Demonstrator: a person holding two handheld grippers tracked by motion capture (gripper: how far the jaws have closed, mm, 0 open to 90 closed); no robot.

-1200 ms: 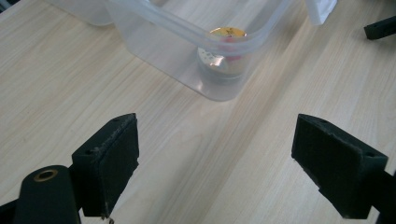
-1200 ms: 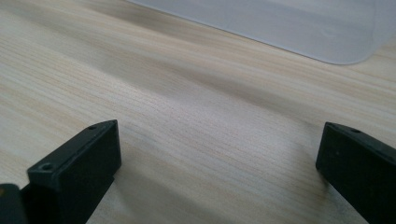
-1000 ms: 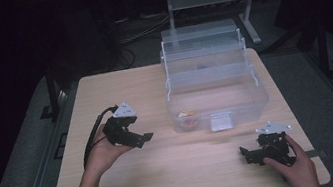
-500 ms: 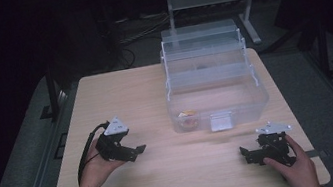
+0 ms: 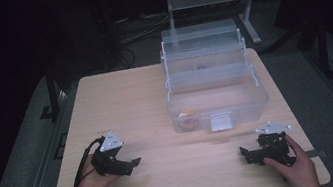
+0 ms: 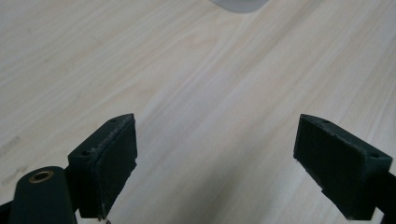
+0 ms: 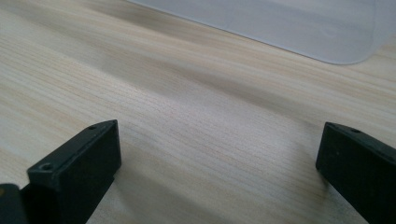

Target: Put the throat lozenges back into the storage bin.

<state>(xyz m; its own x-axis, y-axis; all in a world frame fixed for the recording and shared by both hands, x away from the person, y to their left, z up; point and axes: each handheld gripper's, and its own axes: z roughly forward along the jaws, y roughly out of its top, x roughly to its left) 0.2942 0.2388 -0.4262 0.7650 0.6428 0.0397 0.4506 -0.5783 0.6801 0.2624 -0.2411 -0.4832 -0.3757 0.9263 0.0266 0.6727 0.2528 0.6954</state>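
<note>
Two hand-held grippers are seen resting low over a pale wooden table (image 5: 155, 100), one at each near corner, with a clear plastic storage box (image 5: 217, 96) set between and beyond them. The left gripper (image 5: 132, 163) is held in a hand (image 5: 90, 184) near the table's left edge, its jaws pointed toward the middle; in the left gripper view its two black jaws are spread wide apart over bare wood grain, nothing between them. The right gripper (image 5: 245, 154) is cradled by the other hand (image 5: 292, 167) at the near right corner, aimed leftward, and in the right gripper view its jaws are likewise parted and empty, with the frosted base of the box (image 7: 299, 28) just ahead. The box stands open with its tiered trays stepped back, which leaves the bottom compartment exposed; a small round item with an orange centre (image 5: 188, 118) is seen through the front wall, next to the white latch (image 5: 221, 121). Both tools appear to be parked well apart from the box, probably at rest, ready for a reach toward it.
</note>
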